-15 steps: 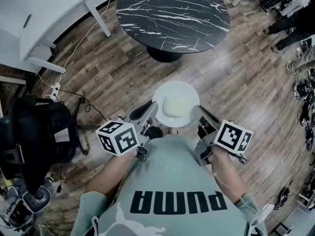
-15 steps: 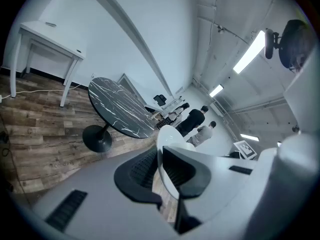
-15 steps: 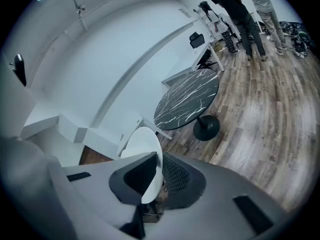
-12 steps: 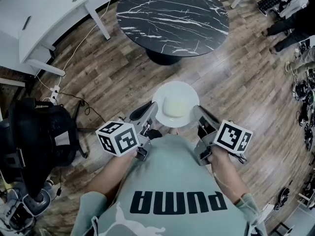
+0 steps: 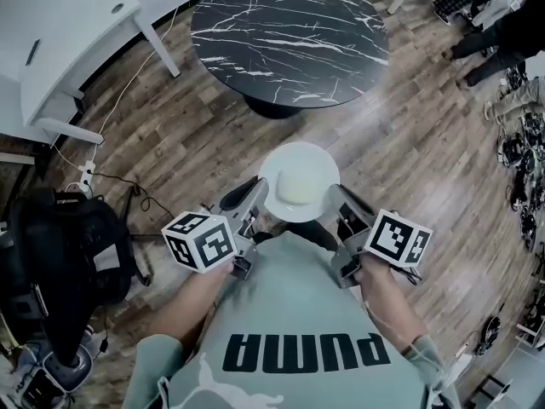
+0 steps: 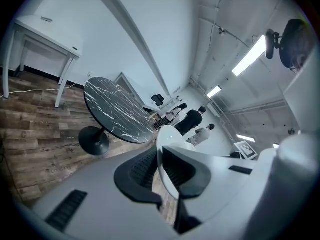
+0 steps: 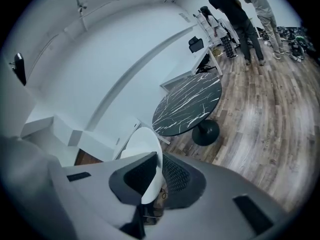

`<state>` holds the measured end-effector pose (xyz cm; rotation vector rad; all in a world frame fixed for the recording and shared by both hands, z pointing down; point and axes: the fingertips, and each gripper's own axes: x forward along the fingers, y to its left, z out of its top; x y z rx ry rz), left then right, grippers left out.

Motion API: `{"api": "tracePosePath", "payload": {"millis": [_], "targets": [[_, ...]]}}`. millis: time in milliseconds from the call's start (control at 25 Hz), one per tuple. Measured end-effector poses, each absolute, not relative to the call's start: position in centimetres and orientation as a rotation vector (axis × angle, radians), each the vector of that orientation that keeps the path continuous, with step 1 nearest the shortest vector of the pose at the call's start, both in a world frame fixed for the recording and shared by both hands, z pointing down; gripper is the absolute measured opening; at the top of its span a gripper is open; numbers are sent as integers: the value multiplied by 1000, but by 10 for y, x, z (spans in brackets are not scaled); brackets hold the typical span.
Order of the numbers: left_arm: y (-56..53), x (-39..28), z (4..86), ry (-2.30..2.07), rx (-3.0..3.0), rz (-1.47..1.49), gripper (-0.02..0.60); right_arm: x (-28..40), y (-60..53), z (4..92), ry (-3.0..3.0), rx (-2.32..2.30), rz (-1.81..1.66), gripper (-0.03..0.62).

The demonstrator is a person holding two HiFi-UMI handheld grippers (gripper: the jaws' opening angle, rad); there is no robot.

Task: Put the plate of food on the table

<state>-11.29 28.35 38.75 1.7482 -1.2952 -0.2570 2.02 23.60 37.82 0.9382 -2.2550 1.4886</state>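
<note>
You grip the plate by its rim from both sides, left gripper at 9 o'clock and right gripper at 3, so that the food lies level for the table at 12.

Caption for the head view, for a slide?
A white plate clamped between left tool and right tool, short of the black marble table.

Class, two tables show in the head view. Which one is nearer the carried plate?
The round black marbled table, straight ahead of the plate; the white rectangular table stands farther off to the left.
</note>
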Motion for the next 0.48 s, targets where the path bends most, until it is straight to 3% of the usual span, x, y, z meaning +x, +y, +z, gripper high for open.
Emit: {"api": "tracePosePath", "payload": {"millis": [480], "targets": [[201,-107,396,-1382,1682,-219,38,23,145,394,-2256,828,1534,38]]}}
